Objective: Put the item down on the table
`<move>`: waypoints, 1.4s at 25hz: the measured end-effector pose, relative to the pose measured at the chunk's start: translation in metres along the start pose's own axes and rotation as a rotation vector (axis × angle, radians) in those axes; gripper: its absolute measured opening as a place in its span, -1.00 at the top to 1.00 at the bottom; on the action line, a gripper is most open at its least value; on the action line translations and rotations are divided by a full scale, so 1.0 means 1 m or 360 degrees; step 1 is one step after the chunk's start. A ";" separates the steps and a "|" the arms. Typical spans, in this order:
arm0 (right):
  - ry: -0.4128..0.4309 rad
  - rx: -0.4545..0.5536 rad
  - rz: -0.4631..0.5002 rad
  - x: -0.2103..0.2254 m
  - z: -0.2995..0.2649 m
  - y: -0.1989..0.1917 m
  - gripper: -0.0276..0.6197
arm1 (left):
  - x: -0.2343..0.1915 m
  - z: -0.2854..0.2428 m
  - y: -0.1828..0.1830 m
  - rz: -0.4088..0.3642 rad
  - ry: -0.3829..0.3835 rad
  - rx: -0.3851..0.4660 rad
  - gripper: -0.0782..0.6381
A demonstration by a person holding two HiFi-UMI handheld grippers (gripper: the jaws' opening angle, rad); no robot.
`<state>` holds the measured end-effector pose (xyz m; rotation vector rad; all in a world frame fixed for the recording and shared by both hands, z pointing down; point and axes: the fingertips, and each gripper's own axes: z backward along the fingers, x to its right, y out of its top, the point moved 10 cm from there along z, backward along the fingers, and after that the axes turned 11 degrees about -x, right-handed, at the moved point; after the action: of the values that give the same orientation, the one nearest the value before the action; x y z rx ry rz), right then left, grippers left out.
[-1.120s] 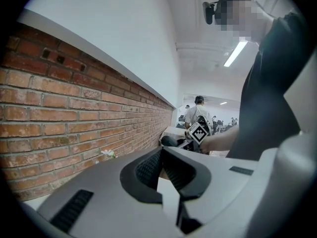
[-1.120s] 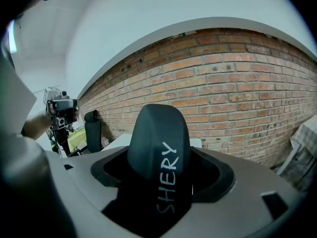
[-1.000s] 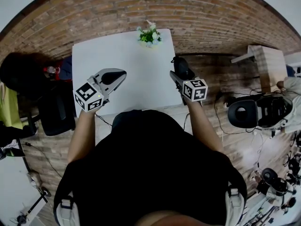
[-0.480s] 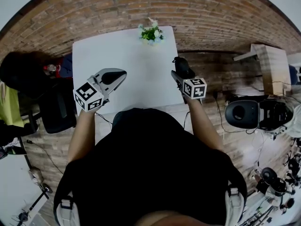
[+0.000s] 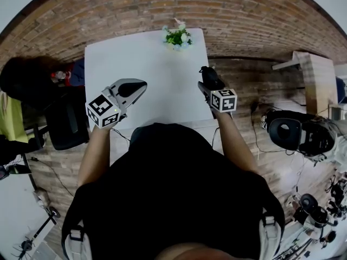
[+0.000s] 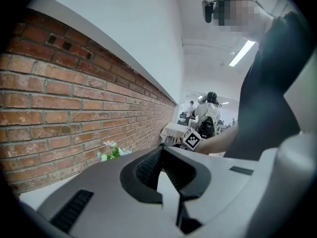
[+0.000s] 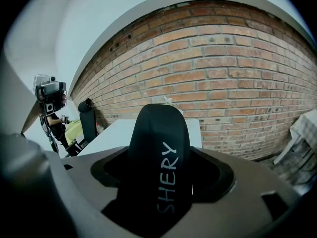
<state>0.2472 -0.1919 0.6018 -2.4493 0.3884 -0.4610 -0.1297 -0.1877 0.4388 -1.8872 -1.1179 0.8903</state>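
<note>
My right gripper [image 5: 208,83] hovers over the right edge of the white table [image 5: 146,58], shut on a black rounded item [image 5: 208,75]. In the right gripper view the black item [image 7: 159,133] stands up between the jaws of the right gripper [image 7: 161,175], with pale lettering running along it. Over the table's near left part my left gripper [image 5: 140,85] is shut and holds nothing. In the left gripper view the left gripper [image 6: 162,158] has its dark pads pressed together.
A small pot of flowers [image 5: 177,37] stands at the table's far edge against the brick wall [image 5: 244,15]. A black chair [image 5: 65,126] is left of the table. A wooden side table [image 5: 314,75] and black gear [image 5: 287,131] are on the floor to the right.
Both grippers keep their places and their hold. Only the head view has drifted slightly.
</note>
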 end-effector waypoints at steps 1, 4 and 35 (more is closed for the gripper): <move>-0.0002 -0.0012 0.0003 0.001 -0.003 0.000 -0.20 | -0.001 0.000 0.000 0.0002 0.0001 -0.0002 0.75; 0.0000 -0.0052 0.0011 0.002 -0.011 -0.003 -0.20 | -0.004 0.001 -0.001 0.0011 0.0007 -0.0004 0.75; 0.0008 -0.0322 -0.0069 0.006 -0.089 -0.028 -0.20 | -0.030 0.009 -0.017 0.0087 0.0014 -0.0057 0.75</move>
<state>0.2206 -0.2183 0.6881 -2.6572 0.4020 -0.4661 -0.1548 -0.2071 0.4545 -1.9573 -1.0881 0.8967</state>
